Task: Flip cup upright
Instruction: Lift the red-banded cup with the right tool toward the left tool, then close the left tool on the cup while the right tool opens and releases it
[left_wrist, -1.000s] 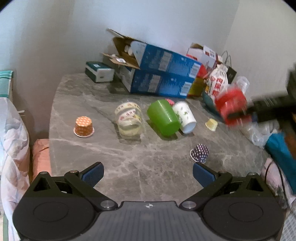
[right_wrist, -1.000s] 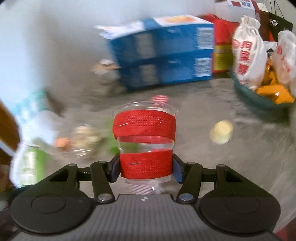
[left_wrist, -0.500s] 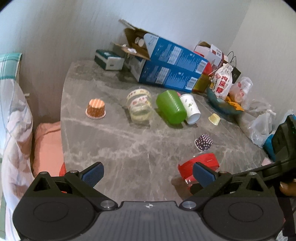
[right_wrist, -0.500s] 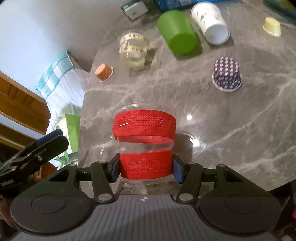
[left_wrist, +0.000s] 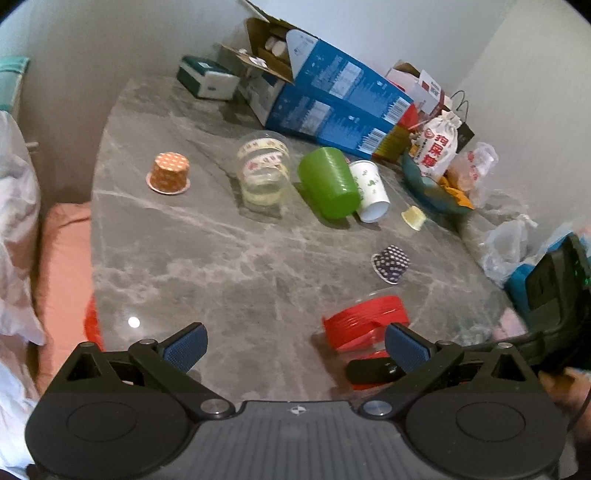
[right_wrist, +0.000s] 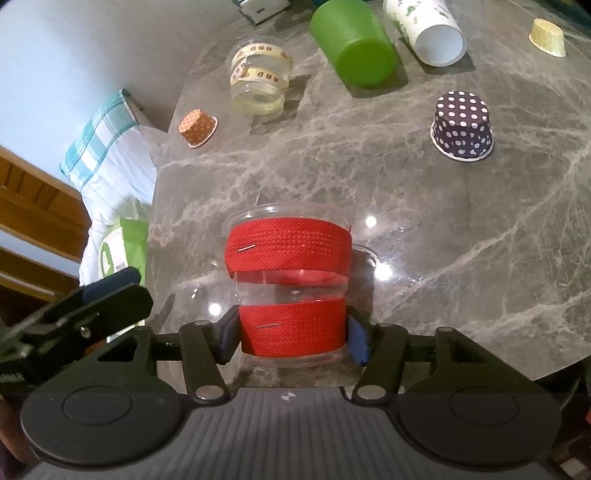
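- The grey marble bench (right_wrist: 461, 221) stretches out ahead of both my tongs.
- At its far side lie blue cartons (left_wrist: 340, 99), well away from my tongs.
- My left tongs (left_wrist: 295, 347) stand wide with nothing between them, low over the near edge of the bench.
- My right tongs (right_wrist: 291, 338) are closed on the clear cup with red bands (right_wrist: 290, 284), the blue pads pressing its lower band from either side; its wide rim points away from me.
- From my left tongs, that cup sits just ahead and to the right, near the right pad.
- Farther ahead lie a green cup (right_wrist: 352, 40) and a white paper cup (right_wrist: 428, 29), both on their sides.
- A dotted dark cup (right_wrist: 461, 125) sits rim-down, ahead and right of my right tongs.
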